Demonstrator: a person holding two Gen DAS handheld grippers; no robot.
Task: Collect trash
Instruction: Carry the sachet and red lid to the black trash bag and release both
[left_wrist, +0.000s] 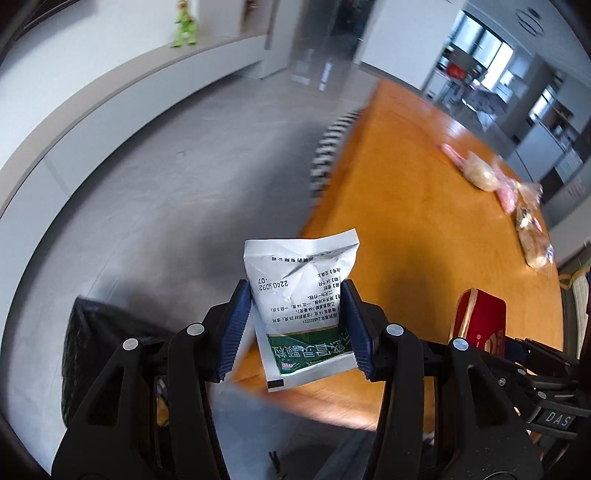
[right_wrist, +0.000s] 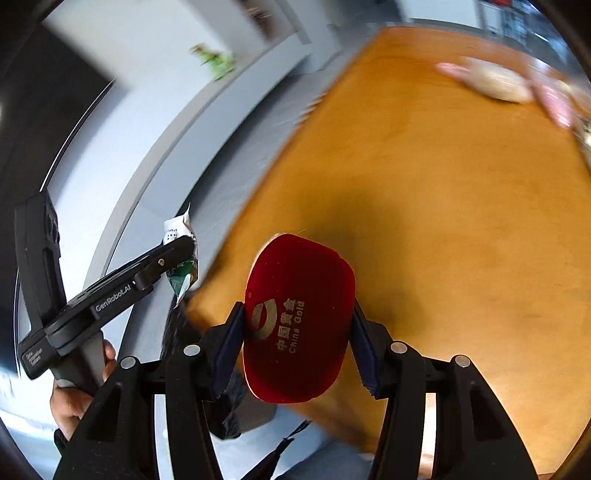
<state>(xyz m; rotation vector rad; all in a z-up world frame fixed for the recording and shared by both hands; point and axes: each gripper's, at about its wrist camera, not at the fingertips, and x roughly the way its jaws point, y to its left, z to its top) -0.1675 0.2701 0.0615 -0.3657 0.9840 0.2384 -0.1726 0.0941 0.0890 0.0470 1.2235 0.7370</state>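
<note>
My left gripper (left_wrist: 295, 328) is shut on a white and green medicine sachet (left_wrist: 303, 295), held upright over the near left corner of the orange wooden table (left_wrist: 424, 206). My right gripper (right_wrist: 297, 343) is shut on a red "China Gold" case (right_wrist: 299, 321), held above the table's near edge (right_wrist: 443, 221). The case also shows in the left wrist view (left_wrist: 480, 317). The left gripper with the sachet (right_wrist: 177, 229) shows at the left of the right wrist view. A black trash bag (left_wrist: 92, 343) sits on the floor below left of the table corner.
Several clear bags of food (left_wrist: 509, 195) lie along the table's far right side, blurred in the right wrist view (right_wrist: 498, 85). Grey floor (left_wrist: 184, 177) lies left of the table. A low white ledge with a green toy (left_wrist: 184, 26) runs along the wall.
</note>
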